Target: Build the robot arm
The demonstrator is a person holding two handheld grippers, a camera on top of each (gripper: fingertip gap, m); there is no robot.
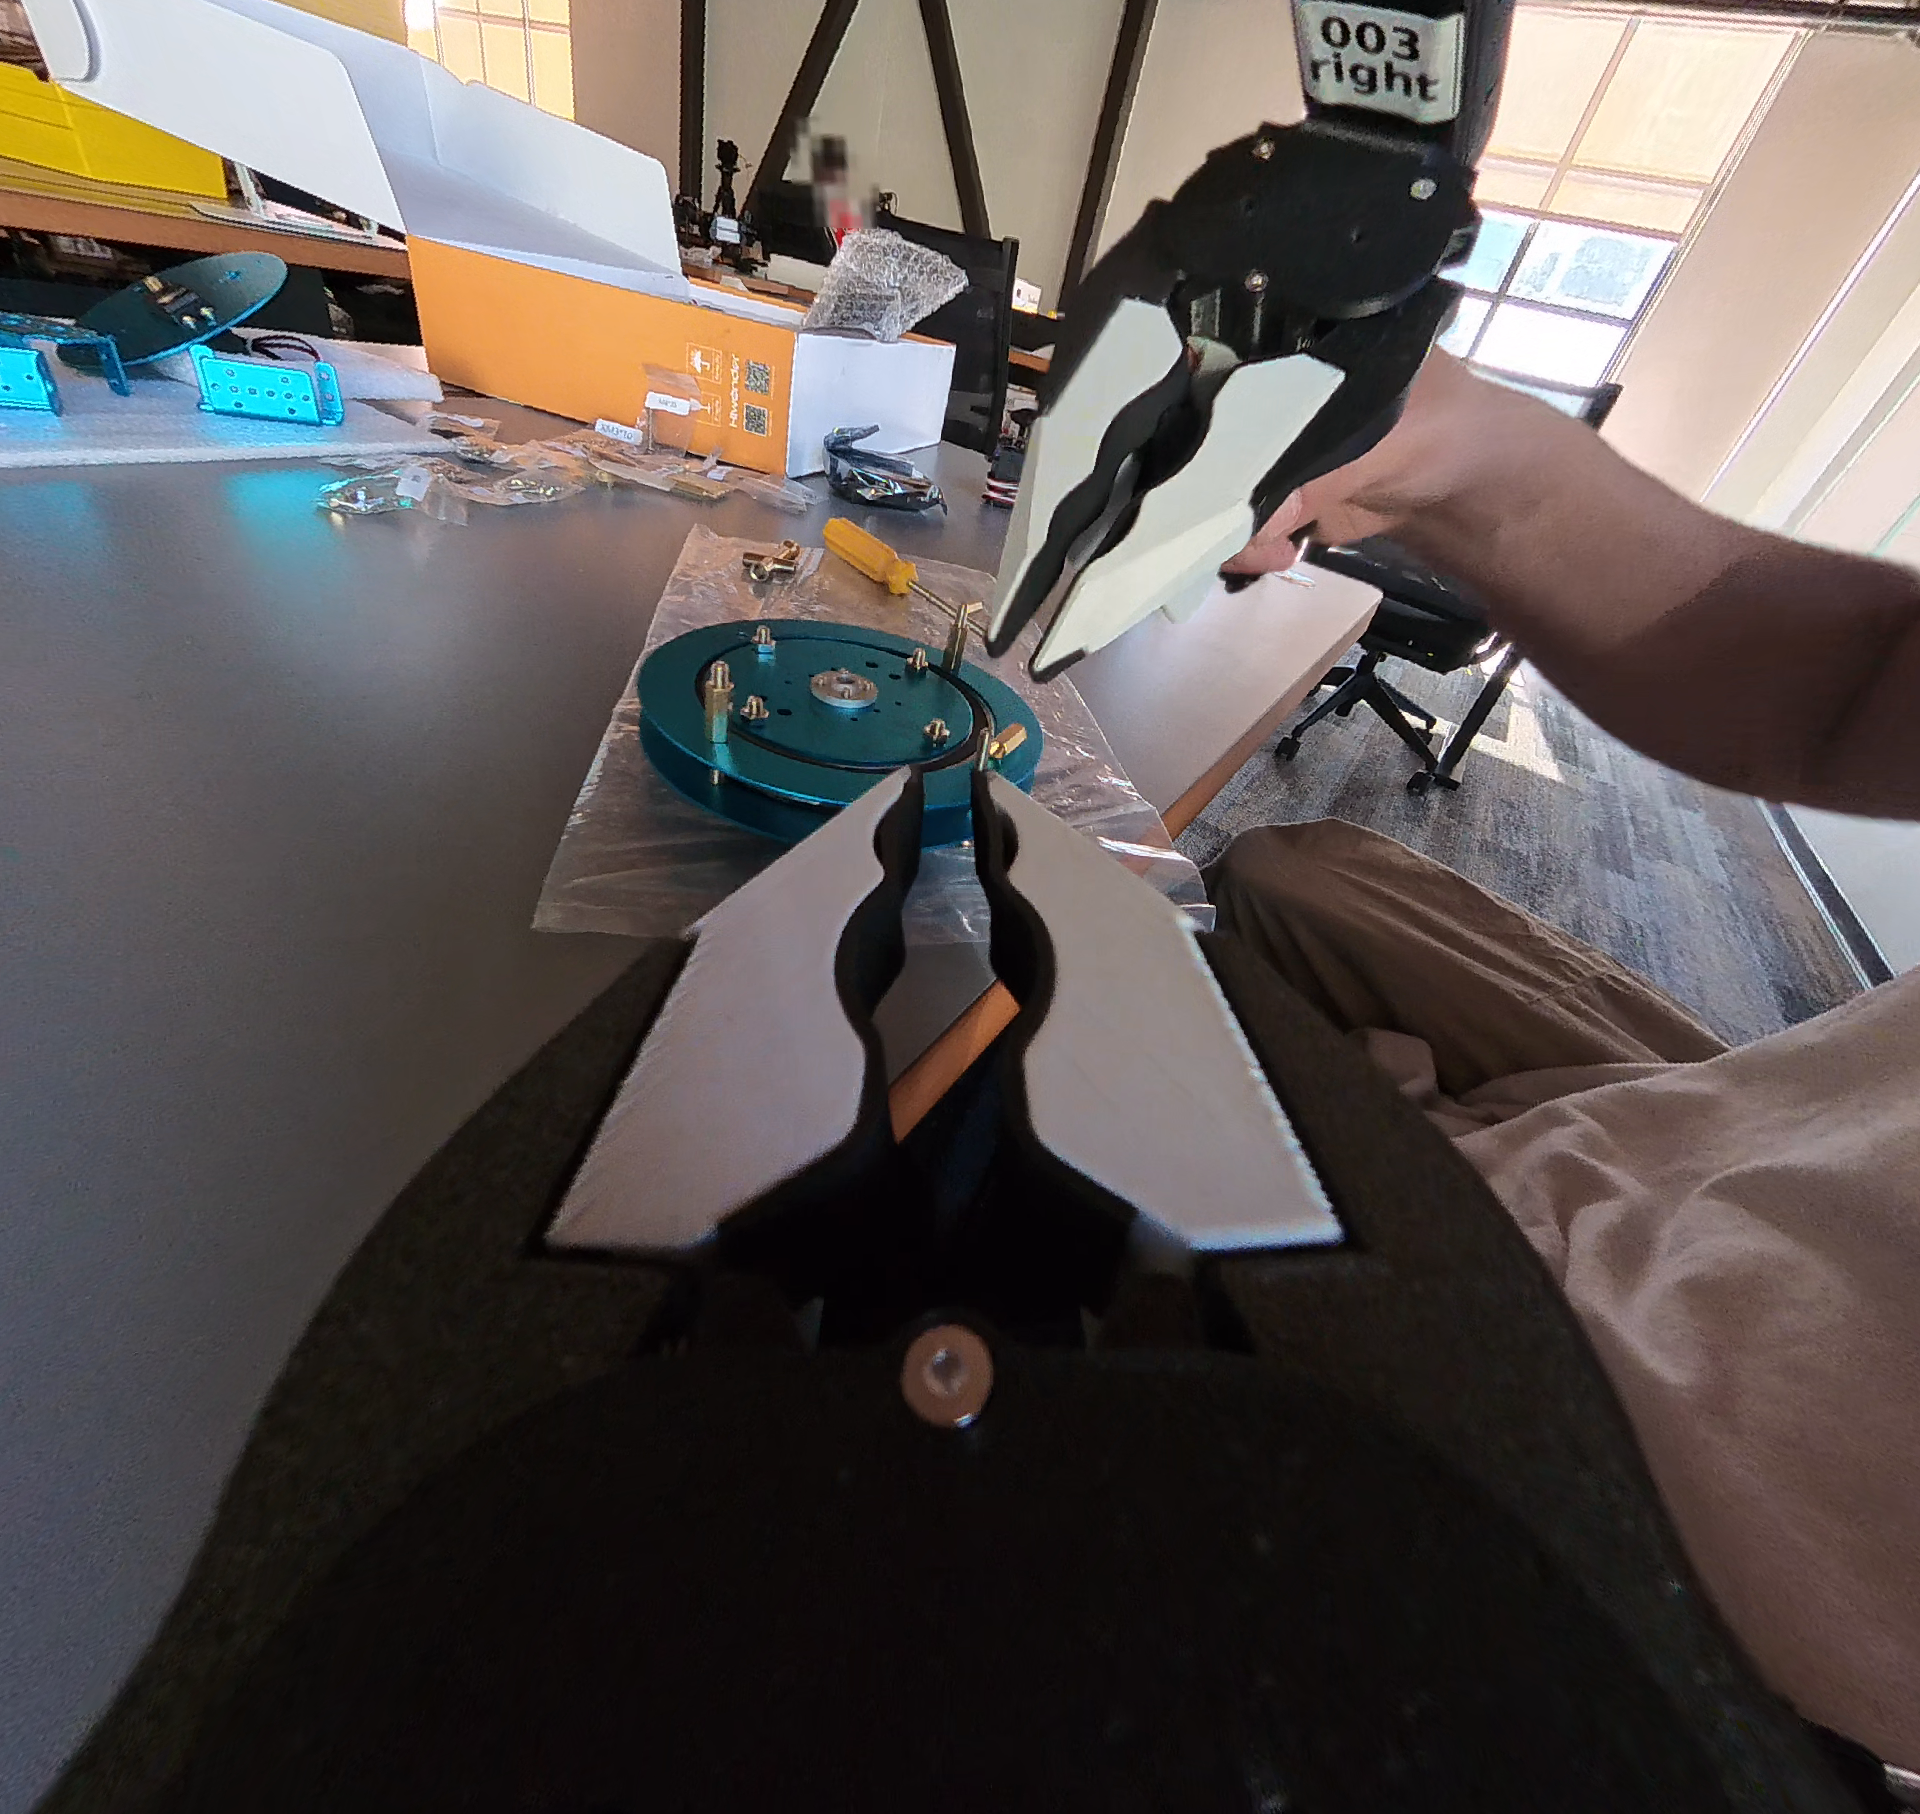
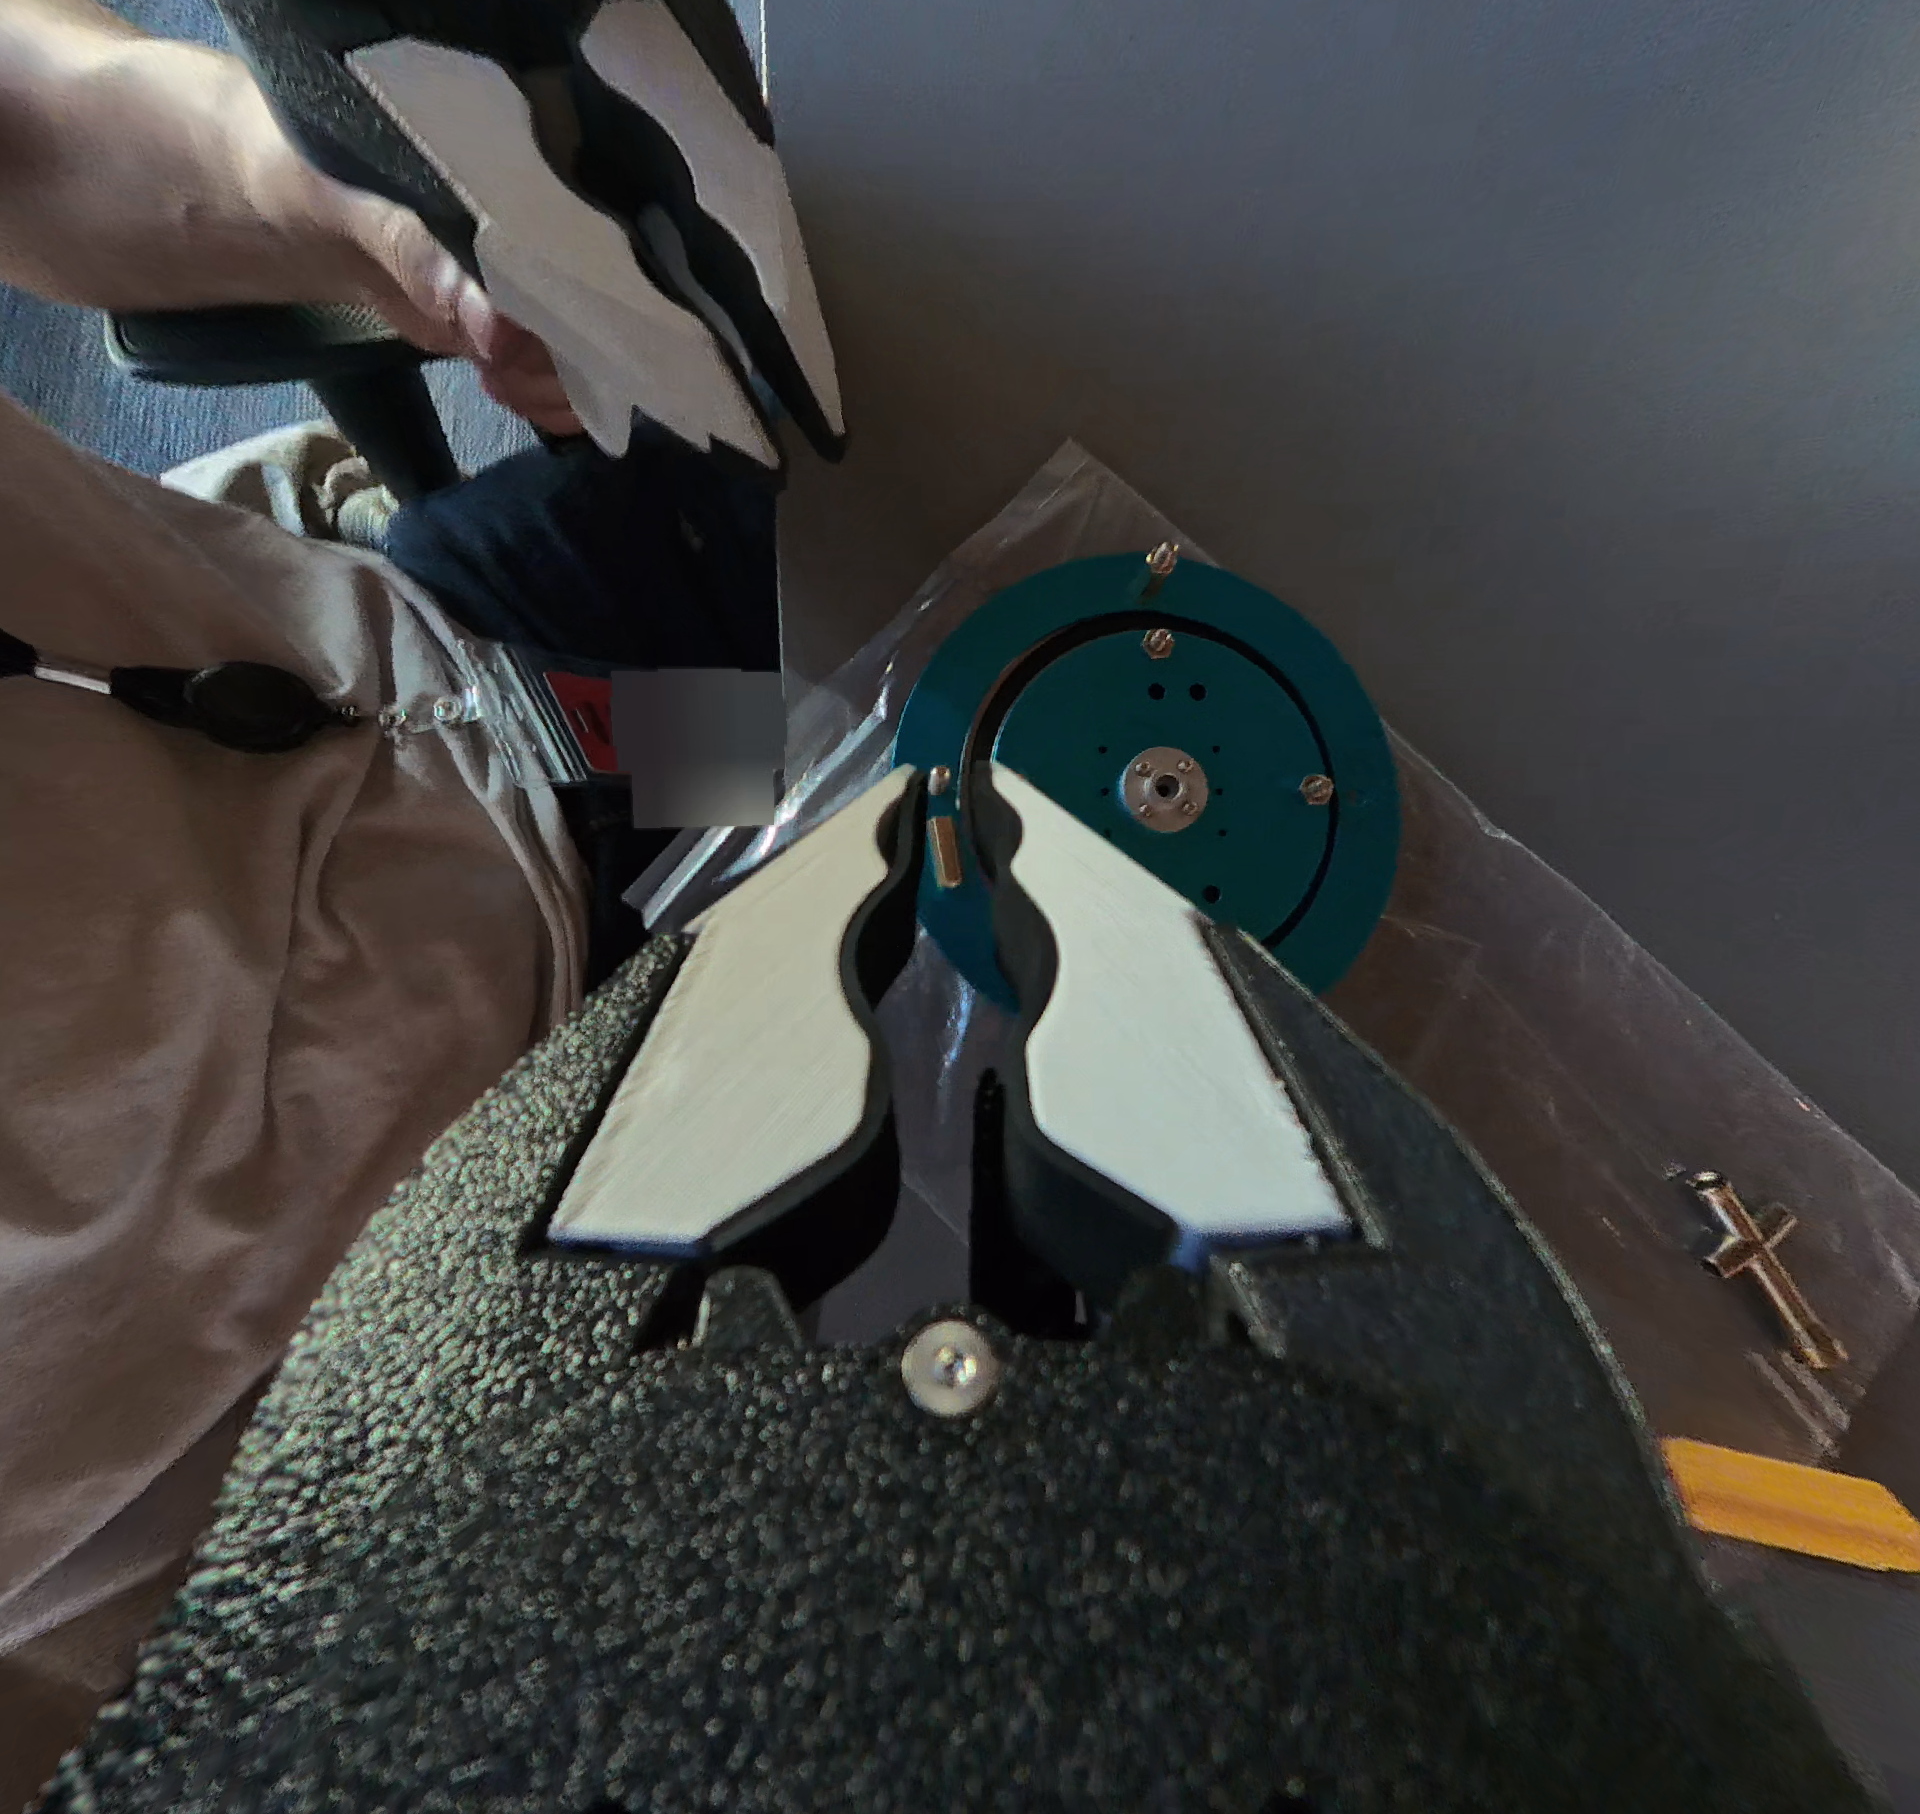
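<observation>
Left gripper (image 1: 945,777) sits low at the table edge, jaws a narrow gap apart, nothing between them; tips just short of the near rim of the teal round plate assembly (image 1: 831,725). Right gripper (image 1: 1013,658) hangs above the far-right side of that plate, angled down, jaws also only slightly apart, nothing gripped. In the right wrist view its tips (image 2: 951,777) frame a brass standoff (image 2: 945,850) lying flat on the plate's outer ring, plus a small screw head beside it; can't tell if they touch it. Plate carries several upright brass standoffs (image 1: 719,699) and a silver centre hub (image 2: 1164,788), and rests on a clear plastic bag (image 1: 623,860) spread on the dark grey table (image 1: 260,725). Yellow-handled screwdriver (image 1: 868,554) and a small cross-shaped metal wrench (image 2: 1756,1265) lie on the bag behind the plate. Further back: open orange-and-white box (image 1: 603,351), small bags of hardware (image 1: 499,486), blue metal brackets (image 1: 265,382), second teal plate (image 1: 187,294).
</observation>
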